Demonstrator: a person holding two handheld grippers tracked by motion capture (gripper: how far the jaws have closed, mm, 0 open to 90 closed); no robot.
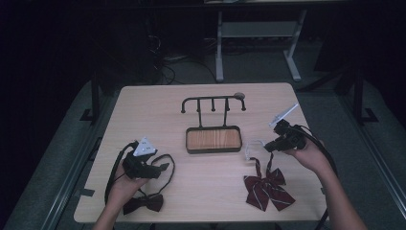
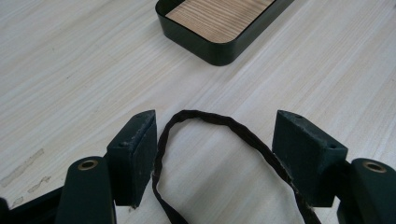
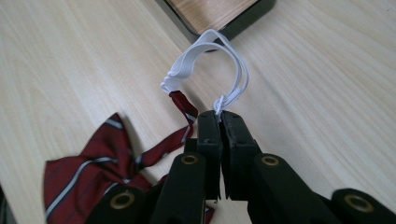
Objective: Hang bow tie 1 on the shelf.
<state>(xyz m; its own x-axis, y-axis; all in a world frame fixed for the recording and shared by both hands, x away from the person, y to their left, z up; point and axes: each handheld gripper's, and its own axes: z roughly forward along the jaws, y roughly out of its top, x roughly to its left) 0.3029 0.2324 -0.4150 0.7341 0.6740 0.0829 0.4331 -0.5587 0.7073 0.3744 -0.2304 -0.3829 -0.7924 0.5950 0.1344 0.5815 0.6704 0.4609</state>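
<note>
A: Near left on the table point(image 1: 201, 187), your left gripper point(image 2: 212, 163) stands open, its jaws either side of the dark strap loop point(image 2: 205, 122) of the black bow tie point(image 1: 143, 203).

B: Soft and limp, likely light. Where should you pinch?

A: The strap, not the bow. At right, your right gripper point(image 3: 219, 122) is clamped on the white elastic loop point(image 3: 210, 60) of the striped red bow tie point(image 1: 266, 188), near the wooden tray point(image 1: 213, 140).

B: Stretchy; it could slip.
</note>
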